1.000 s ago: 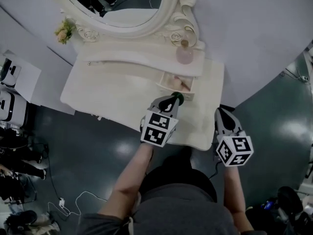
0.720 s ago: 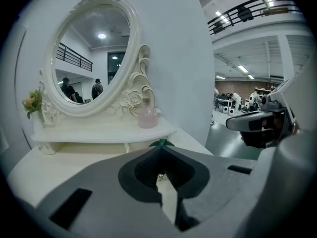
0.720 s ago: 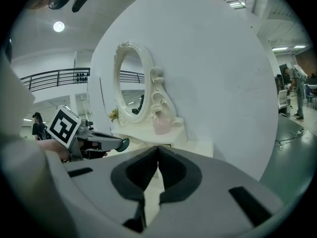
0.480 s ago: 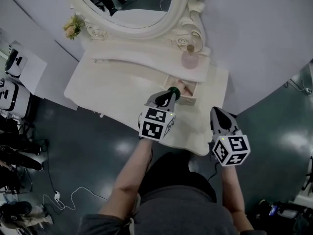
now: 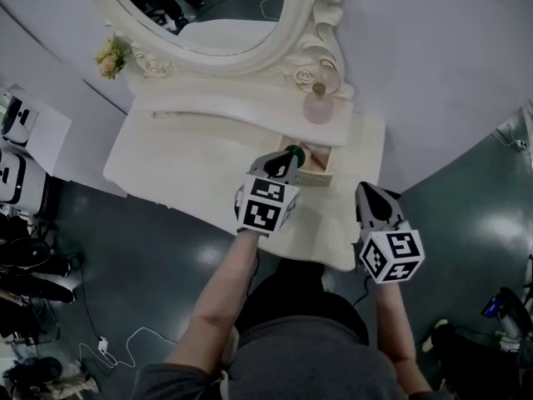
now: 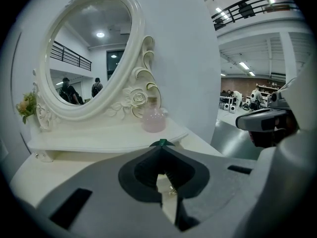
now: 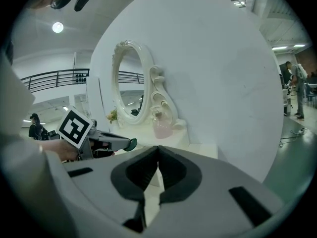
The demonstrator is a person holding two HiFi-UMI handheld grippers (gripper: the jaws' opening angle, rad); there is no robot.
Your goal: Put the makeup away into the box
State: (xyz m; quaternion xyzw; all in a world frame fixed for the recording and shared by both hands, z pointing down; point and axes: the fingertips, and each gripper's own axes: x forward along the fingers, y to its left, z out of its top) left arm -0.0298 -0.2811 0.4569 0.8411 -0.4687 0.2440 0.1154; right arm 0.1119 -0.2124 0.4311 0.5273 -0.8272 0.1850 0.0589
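Note:
A small open cream box (image 5: 323,173) sits on the white vanity table (image 5: 191,161) with a pinkish item (image 5: 314,152) inside. My left gripper (image 5: 289,160) hovers at the box's near-left corner. Its jaws are shut on a makeup item of which only the green end (image 5: 293,151) shows. In the left gripper view that green end (image 6: 161,143) peeks over the closed jaws, which hide the box. My right gripper (image 5: 367,192) is off the table's right edge, shut and empty (image 7: 158,148). In its view the left gripper's (image 7: 119,144) green end (image 7: 130,144) shows.
An oval mirror (image 5: 208,7) in an ornate frame stands on a raised shelf at the back, a pink bottle (image 5: 317,107) at its right end and flowers (image 5: 108,57) at its left. A pale curved wall lies behind; dark floor surrounds the table.
My left gripper has moved forward with the green-ended item, up to the box's near-left corner. The right gripper has shifted only slightly.

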